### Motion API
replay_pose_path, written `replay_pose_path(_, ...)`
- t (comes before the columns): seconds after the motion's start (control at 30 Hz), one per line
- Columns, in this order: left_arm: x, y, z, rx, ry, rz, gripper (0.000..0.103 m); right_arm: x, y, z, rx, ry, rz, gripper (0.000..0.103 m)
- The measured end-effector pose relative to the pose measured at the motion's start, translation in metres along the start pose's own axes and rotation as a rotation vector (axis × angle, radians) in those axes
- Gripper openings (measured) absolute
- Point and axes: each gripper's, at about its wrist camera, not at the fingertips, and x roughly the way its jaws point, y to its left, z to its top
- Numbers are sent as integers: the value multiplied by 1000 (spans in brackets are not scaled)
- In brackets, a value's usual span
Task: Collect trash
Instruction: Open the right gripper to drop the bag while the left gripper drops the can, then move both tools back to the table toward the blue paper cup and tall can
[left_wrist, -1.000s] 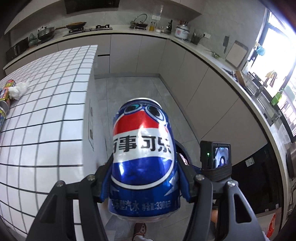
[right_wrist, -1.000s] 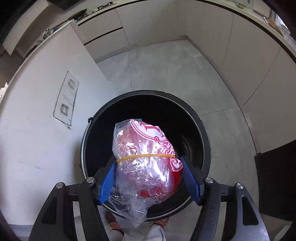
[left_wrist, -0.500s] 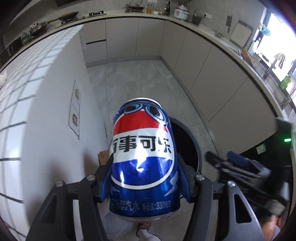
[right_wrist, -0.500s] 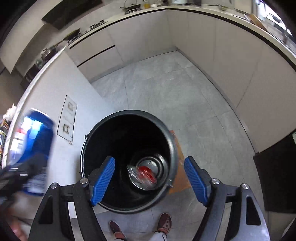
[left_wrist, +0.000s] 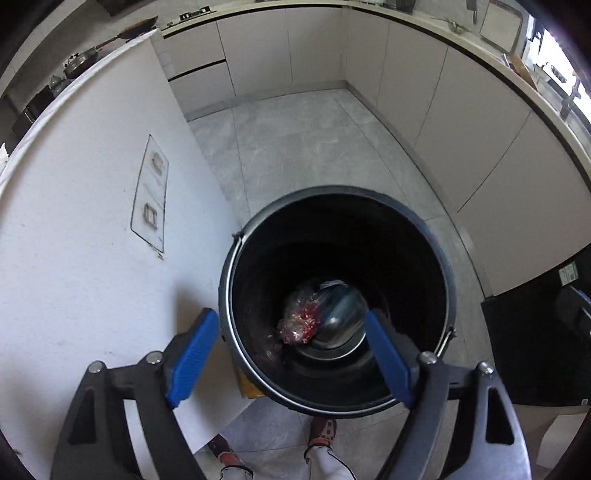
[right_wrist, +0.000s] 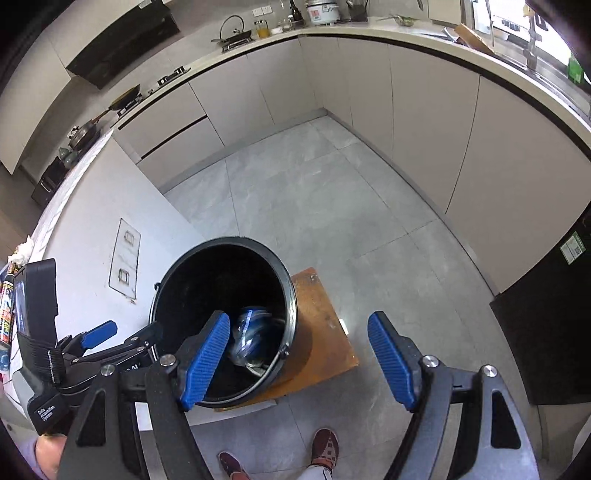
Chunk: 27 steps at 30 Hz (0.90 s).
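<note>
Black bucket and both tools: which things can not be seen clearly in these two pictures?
- Blue can, left wrist view: blurred by motion; its label is unreadable.
- Black bucket, right wrist view: the right tool's blue left finger hides part of the inside.
- Plastic bag: only shows in the left view.
- Left tool: open over the bucket.
- Person's shoes: cut by the bottom edge.

Bucket (left_wrist: 448, 258) stands on a wooden board (right_wrist: 325, 332) on the floor, just right of the island's side panel (left_wrist: 92, 258). Inside at the bottom: soda can (left_wrist: 341, 310) right of plastic bag (left_wrist: 299, 321), touching. Cabinets (right_wrist: 424, 122) behind and right. Shoes (right_wrist: 325, 446) in front of the bucket.
</note>
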Motion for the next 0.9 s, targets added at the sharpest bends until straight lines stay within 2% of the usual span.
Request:
replay_pose_path(0.2,-52,10,14,-24,-70,-47,83,-18,17,10,-31,-40,12,79)
replay_pose_path(0.4,-124,45,21,-51,-169,-94,83,-46,58,15,-72,-92,56,79)
replay_pose_path(0.53,-164,84,15,-78,-230,-96,83,-68,101,14,-113,-136,95,79)
replay_pose_path(0.7,-199,155,-6,-128,-271,-57,84,-88,167,3,-142,-164,153,79)
replay_pose_path(0.9,-206,245,-37,-213,-272,23,84,-100,253,-23,-206,-168,212,81)
